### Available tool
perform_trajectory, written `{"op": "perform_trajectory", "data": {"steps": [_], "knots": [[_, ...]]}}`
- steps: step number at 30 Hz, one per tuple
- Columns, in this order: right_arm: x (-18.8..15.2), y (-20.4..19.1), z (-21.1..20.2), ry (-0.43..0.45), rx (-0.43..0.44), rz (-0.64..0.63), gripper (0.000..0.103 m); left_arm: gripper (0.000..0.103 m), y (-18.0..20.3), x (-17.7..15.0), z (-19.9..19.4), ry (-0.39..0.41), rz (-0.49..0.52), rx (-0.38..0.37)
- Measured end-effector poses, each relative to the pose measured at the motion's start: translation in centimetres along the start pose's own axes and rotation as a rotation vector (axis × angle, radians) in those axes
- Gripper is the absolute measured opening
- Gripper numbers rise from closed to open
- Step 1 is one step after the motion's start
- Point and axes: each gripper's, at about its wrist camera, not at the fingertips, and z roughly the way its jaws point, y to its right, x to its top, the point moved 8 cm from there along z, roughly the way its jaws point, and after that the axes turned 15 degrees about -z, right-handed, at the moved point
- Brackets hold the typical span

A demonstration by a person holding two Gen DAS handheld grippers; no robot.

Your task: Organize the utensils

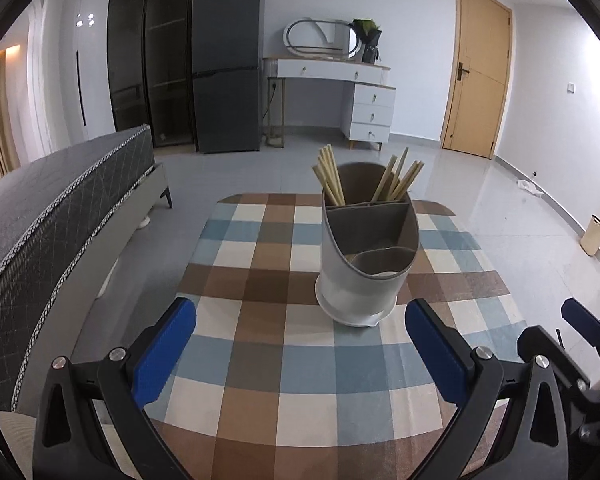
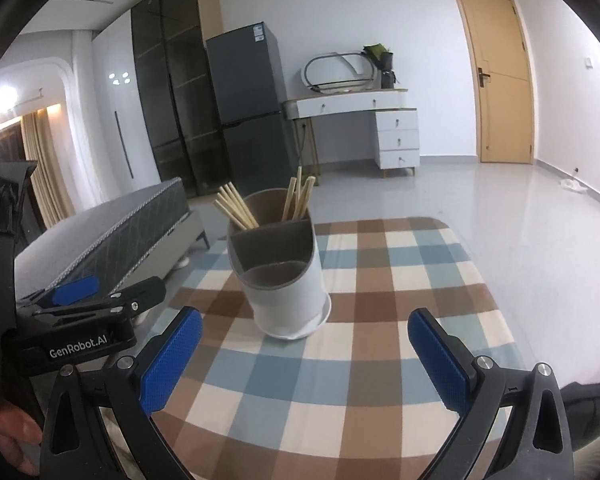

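Two grippers hung low at the near edge of the bench point(image 1: 260, 392), both empty. Left gripper point(image 1: 300, 356): fingers point(image 1: 162, 354) wide apart, nothing between them but checked cloth. Right gripper point(image 2: 306, 362): fingers point(image 2: 172, 362) likewise spread, nothing held. In the right wrist view the left gripper showed side-on at the left, just beside the right one.

Past the fingertips, mid-bench, stood the holder point(image 1: 366, 264), a white tub with grey dividers, upright on a round base. Chopsticks point(image 1: 332, 178) leaned in two bunches in its far compartments. Middle compartment looked empty. Nearest compartment held something pale at the bottom; could not tell what.

No loose utensils were visible anywhere on the cloth. Judged the task at or near its end, or at a pause between items; the frames did not settle which. Any next move would call for finding a stray piece outside these views, closing on it along its length, and lowering it into a free compartment without knocking the holder, which looked light and tall enough to tip.

Bench covered in brown, blue and cream check, rounded corners. Bed point(image 1: 60, 216) to the left, grey quilted mattress. Floor pale glossy tile. Further off: dark fridge point(image 1: 226, 68), tall dark cabinet point(image 1: 148, 52), white desk point(image 1: 340, 76) with drawers and an oval mirror, wooden door point(image 1: 478, 72) on the right. Small bin point(image 1: 594, 235) by the right wall.
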Motion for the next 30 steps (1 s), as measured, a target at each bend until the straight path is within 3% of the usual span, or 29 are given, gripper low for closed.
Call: {"op": "perform_trajectory", "data": {"steps": [30], "knots": [[0.47,0.64,-0.29,0.02,-0.036,0.014,0.103,0.102,0.43,0.83,-0.86,0.035,-0.01,-0.022]]}}
